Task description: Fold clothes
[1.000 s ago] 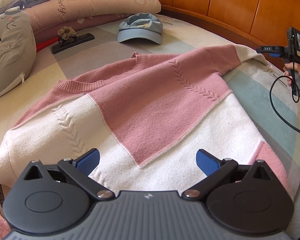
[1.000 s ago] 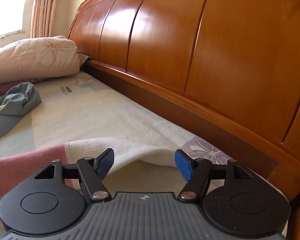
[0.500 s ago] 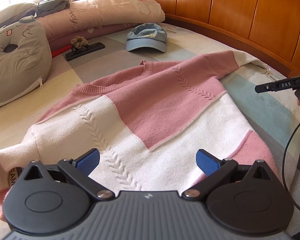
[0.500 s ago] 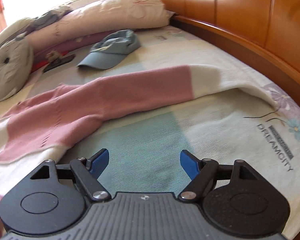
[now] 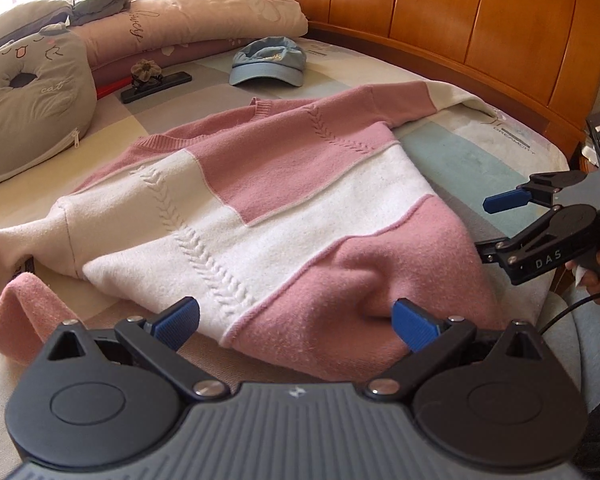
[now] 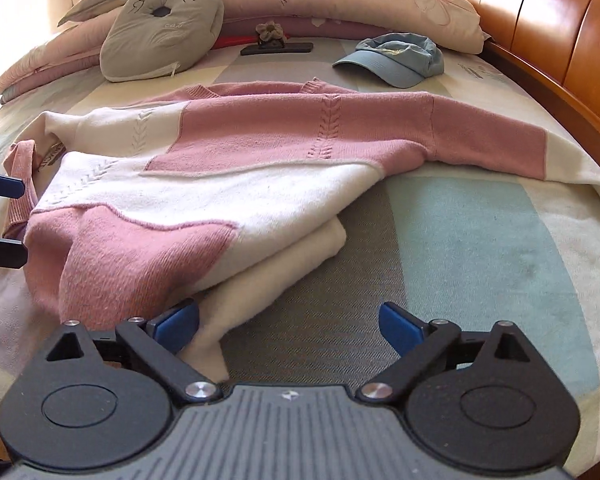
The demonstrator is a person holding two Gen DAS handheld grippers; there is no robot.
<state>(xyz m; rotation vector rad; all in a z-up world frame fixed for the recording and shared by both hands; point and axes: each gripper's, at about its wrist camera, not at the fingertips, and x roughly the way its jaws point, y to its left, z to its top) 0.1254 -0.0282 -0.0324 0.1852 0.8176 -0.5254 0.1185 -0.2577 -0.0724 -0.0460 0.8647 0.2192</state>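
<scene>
both grippers have dropped from the 1 o'clock sleeve to the sweater hem at 6 o'clock, left gripper and right gripper jaws spread, gripping nothing, so likely lining up a hem fold.

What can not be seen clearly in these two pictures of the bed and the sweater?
- Left wrist view: the near hem of the sweater is hidden behind the left gripper.
- Left wrist view: the hand that holds the right gripper is cut off by the right edge.
- Right wrist view: the end of the far sleeve runs out of the right edge.
- Both views: the writing on the cap is too small to read.
</scene>
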